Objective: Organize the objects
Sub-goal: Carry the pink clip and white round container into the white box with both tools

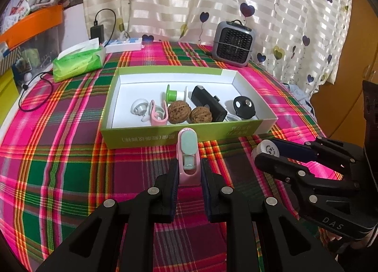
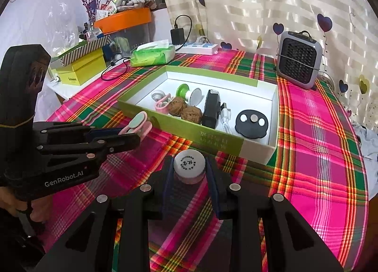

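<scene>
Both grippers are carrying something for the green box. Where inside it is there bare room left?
The back half of the box is bare white floor, behind the green spool up to the far wall. The front strip is crowded: pink clip, walnuts, black case, black disc. Outside, the plaid cloth left of it is bare.

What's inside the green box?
The green box holds two walnuts, a pink clip, a white round thing, a green and white spool, a black gadget, a black disc and a white cable, partly hidden.
</scene>
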The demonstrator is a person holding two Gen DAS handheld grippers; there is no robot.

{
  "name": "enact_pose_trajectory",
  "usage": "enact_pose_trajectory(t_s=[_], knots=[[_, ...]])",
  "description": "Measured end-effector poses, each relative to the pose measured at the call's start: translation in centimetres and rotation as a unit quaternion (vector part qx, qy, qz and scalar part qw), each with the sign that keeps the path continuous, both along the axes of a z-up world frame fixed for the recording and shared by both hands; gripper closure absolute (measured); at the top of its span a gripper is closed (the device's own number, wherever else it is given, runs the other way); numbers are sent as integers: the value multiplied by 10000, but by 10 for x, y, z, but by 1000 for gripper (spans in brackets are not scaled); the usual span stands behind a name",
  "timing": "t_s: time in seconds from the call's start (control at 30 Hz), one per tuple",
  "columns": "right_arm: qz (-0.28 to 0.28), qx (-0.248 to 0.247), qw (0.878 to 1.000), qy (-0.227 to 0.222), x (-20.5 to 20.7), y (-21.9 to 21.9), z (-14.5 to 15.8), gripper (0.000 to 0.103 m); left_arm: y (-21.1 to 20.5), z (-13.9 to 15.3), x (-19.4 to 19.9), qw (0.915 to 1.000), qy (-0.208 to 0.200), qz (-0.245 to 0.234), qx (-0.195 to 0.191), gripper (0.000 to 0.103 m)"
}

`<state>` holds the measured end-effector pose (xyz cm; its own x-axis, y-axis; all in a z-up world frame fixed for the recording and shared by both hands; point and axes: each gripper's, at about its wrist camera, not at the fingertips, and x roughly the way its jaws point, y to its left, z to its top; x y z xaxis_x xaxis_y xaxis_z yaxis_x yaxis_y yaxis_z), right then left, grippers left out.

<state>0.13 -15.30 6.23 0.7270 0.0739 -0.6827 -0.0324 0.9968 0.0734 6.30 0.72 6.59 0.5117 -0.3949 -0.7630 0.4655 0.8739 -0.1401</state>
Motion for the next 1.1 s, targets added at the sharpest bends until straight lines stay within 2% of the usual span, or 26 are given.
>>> enact_pose_trajectory(t_s=[0.6,1.1], knots=[[-45,-59,9999,-129,7,5,11,74,1,17,3,9996,-227,-136,-119,87],[-108,-33,9998,-157,22,-7,14,74,0,20,15,9995,-238,-135,-169,87]])
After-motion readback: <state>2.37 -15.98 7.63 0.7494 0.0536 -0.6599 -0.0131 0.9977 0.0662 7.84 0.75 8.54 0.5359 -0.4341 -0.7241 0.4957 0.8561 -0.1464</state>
